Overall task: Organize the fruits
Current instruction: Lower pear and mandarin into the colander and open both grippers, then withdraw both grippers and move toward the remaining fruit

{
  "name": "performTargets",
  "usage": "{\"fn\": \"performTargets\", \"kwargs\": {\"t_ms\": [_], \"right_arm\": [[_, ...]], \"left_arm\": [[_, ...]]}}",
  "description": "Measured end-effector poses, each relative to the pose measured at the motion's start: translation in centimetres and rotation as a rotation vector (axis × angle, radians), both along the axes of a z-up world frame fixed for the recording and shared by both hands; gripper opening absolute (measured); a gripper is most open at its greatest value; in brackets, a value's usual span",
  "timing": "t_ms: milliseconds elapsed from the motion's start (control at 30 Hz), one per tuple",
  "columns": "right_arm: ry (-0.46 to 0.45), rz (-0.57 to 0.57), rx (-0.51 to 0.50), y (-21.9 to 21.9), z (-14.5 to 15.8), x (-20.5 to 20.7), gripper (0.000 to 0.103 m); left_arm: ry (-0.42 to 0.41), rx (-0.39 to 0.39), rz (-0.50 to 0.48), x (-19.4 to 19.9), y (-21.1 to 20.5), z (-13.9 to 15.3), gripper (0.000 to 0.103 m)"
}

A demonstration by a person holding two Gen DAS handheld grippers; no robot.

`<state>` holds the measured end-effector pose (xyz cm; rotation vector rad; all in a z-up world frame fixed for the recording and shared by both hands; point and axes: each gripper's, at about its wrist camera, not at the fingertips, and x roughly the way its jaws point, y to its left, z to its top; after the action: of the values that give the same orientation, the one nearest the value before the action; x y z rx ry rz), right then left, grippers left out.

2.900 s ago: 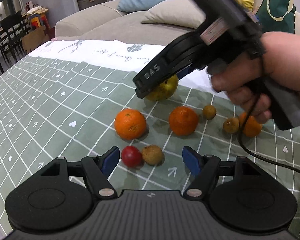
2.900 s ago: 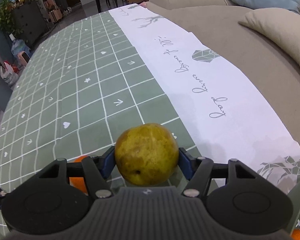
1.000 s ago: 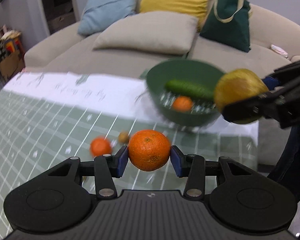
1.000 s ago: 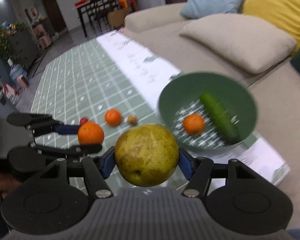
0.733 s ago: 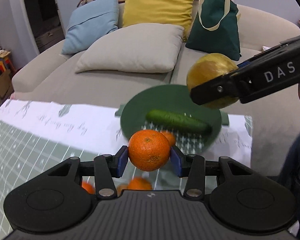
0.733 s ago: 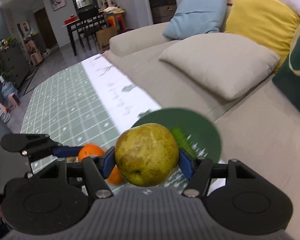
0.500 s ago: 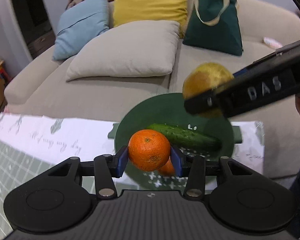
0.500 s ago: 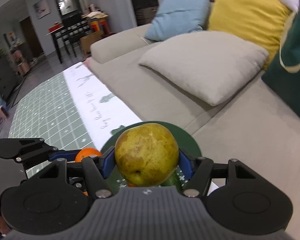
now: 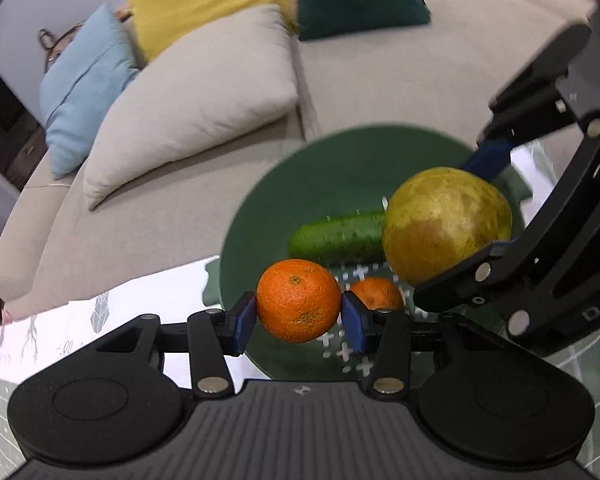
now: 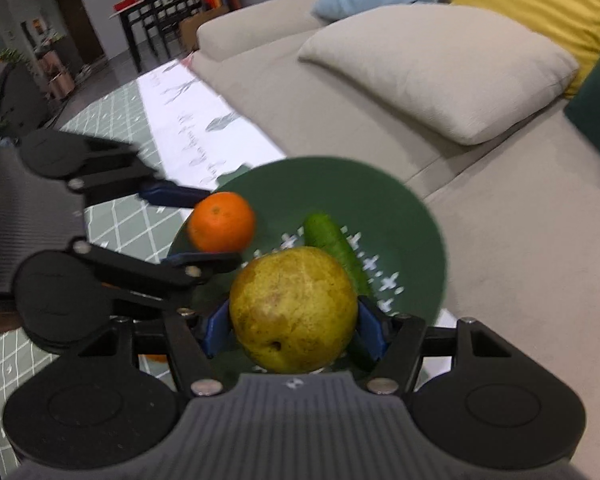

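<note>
1. Left gripper (image 9: 299, 322) is clamped on a round orange mandarin (image 9: 299, 300), blue pads squeezing it from both sides. Solid-looking grip, fruit sits right between the fingertips.

2. Right gripper (image 10: 293, 330) is clenched around a big yellow-green pear (image 10: 293, 309), speckled skin, stem dimple facing the camera. It's a chunky fruit, so the jaws are spread wide around it.

3. Both fruits hang over the dark green round plastic bowl (image 9: 332, 168), which sits at the table edge by the beige sofa (image 9: 400, 80). Already in the bowl: a long green cucumber (image 9: 336, 236) and a second small orange (image 9: 376, 294) on the perforated floor.

4. The bit that matters: the pear is above the bowl's right half from the left camera, roughly over one end of the cucumber, whose long axis runs across the bowl. The mandarin is over the near-left rim area, closer to the edge than the middle.

5. My read: the drop is next, and straight down is the direction for both. The pear looks better centred, so I'd release that one first. The mandarin probably wants a nudge further in over the bowl before letting go, else it could clip the rim.

6. The two grippers are close together here, nearly crossing, so opening one could bump the other.
</note>
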<state>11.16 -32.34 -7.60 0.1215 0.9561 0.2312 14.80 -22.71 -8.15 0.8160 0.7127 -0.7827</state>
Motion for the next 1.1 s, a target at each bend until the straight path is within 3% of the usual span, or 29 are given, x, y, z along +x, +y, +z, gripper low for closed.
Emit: {"fn": "performTargets", "kwargs": {"t_ms": [300,500,567,633,667,767,867,933,1100], "right_arm": [[0.064,0.040,-0.070,1.2,-1.6,0.7,0.062],[0.074,0.019,-0.086,0.9,-2.0,1.2,0.063],[0.062,-0.002,-0.064,0.4,-1.7,1.1,0.066],[-0.021,-0.047,-0.032,-0.4,-0.3,0.6,0.078],[-0.055,-0.074,0.012,-1.0,0.4,0.3,0.082],[-0.110,-0.157,0.102,-2.5,1.5,-0.6,0.079],[-0.147,-0.197,0.106,-2.7,2.5,-1.9,0.063],[-0.150,-0.195,0.131,-1.9,2.9,-3.2,0.063],[-0.151,-0.103,0.124,3.2,3.3,-6.1,0.063]], "left_arm": [[0.076,0.005,0.036,1.0,0.8,-1.6,0.055],[0.047,0.011,0.042,0.8,0.7,-1.3,0.061],[0.025,-0.026,0.040,0.4,0.9,-0.5,0.072],[0.011,-0.082,0.050,0.0,1.6,0.7,0.084],[0.004,-0.106,0.060,-0.1,1.9,1.4,0.084],[-0.009,-0.176,0.132,-0.7,3.5,3.6,0.084],[0.025,-0.269,0.245,-2.1,6.6,5.5,0.084],[0.059,-0.318,0.308,-3.5,8.8,6.0,0.085],[0.085,-0.310,0.400,-8.1,13.1,5.3,0.085]]}}
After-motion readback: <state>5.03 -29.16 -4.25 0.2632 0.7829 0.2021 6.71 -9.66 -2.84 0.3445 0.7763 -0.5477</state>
